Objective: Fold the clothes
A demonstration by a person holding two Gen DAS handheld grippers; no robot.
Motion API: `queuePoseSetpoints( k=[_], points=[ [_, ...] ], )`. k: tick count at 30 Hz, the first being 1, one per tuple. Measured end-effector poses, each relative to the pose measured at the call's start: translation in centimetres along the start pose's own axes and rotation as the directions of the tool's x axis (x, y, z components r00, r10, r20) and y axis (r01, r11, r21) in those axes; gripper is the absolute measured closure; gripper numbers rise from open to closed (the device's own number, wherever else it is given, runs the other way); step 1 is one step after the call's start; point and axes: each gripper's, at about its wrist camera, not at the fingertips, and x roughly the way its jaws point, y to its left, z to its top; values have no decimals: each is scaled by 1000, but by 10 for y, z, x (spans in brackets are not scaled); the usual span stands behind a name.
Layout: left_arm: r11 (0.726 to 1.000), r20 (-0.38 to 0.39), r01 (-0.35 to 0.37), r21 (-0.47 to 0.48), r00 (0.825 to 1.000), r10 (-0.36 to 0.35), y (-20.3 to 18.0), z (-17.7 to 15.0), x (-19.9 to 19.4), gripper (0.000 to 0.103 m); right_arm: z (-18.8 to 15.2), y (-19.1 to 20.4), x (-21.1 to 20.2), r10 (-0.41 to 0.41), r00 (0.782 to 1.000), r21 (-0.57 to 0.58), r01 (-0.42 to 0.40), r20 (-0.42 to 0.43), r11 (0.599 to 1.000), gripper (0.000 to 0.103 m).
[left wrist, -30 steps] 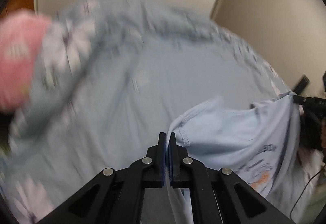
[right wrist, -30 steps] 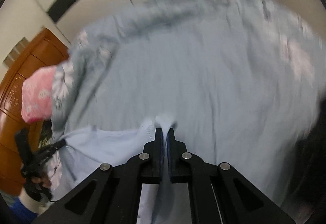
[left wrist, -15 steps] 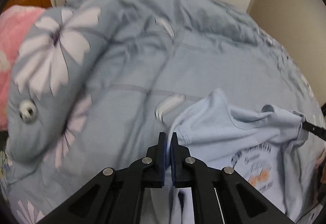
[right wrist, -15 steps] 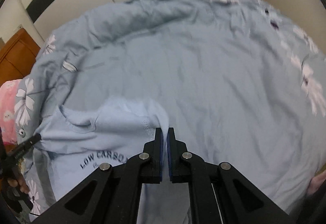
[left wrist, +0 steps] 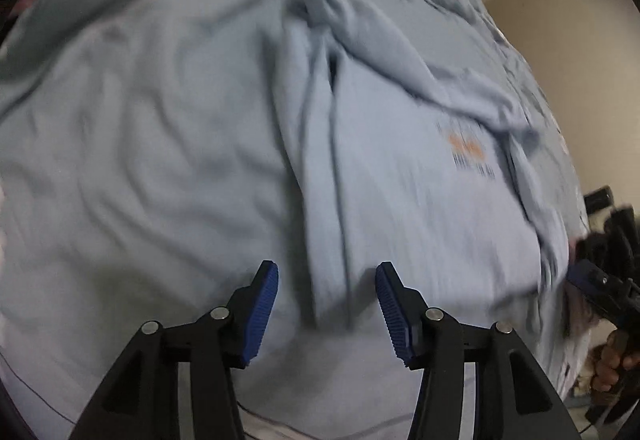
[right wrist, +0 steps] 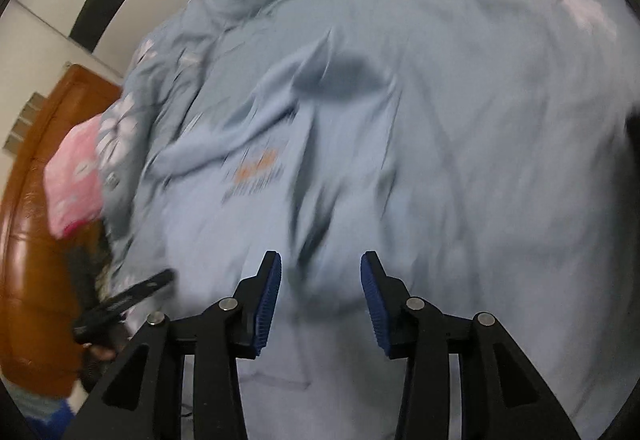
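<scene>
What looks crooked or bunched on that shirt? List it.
The light blue shirt lies rumpled on the bedspread, not flat. A thick ridge of folds runs up its middle, and one sleeve is flopped slantwise across the chest above the orange print. Both grippers, left and right, have just opened and hold nothing.

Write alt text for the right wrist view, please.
The right gripper hangs with open jaws over a rumpled light blue T-shirt with an orange print, lying on a blue floral bedspread. A pink pillow sits at left.
</scene>
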Motion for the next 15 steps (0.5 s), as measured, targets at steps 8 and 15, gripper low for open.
queuePoseSetpoints(
  k=[8, 15],
  points=[
    [990, 25, 77, -115, 997, -75, -2, -17, 8, 51, -12, 29, 20, 23, 999, -19, -23, -29, 1000, 85],
    [993, 37, 61, -102, 998, -58, -4, -19, 9, 69, 20, 19, -32, -116, 991, -75, 121, 74, 990, 102]
  ],
)
